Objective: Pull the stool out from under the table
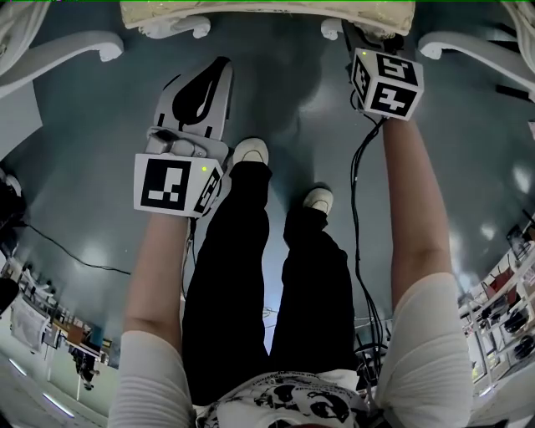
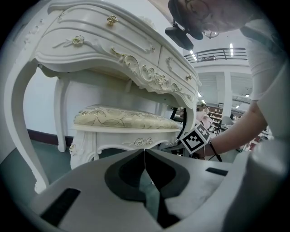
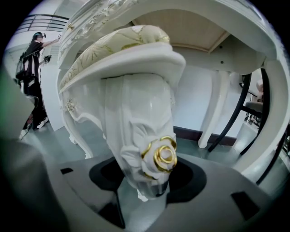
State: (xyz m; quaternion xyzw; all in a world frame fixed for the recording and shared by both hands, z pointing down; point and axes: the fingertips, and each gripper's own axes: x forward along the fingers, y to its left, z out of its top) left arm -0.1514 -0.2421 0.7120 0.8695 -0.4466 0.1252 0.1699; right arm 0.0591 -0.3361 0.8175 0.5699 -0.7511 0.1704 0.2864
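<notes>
The white carved stool [image 1: 267, 15] with its cream cushion [image 2: 122, 118] stands under the ornate white table [image 2: 113, 50]. My right gripper [image 1: 368, 42] is at the stool's right front corner. In the right gripper view, my right gripper [image 3: 149, 181] has its jaws set wide around the stool's leg [image 3: 136, 131]. Both pads touch the leg just below its gold rose [image 3: 164, 156]. My left gripper [image 1: 219, 68] hovers over the floor short of the stool. Its jaws are shut with nothing between them, as the left gripper view shows [image 2: 144, 156].
The table's curved legs [image 1: 67, 50] [image 1: 476, 54] flank the stool. My own legs and shoes [image 1: 251, 152] stand on the grey floor just behind the grippers, with a black cable [image 1: 358, 209] hanging from the right one. Another person [image 3: 34, 72] stands far off; a black chair [image 3: 253, 108] sits behind.
</notes>
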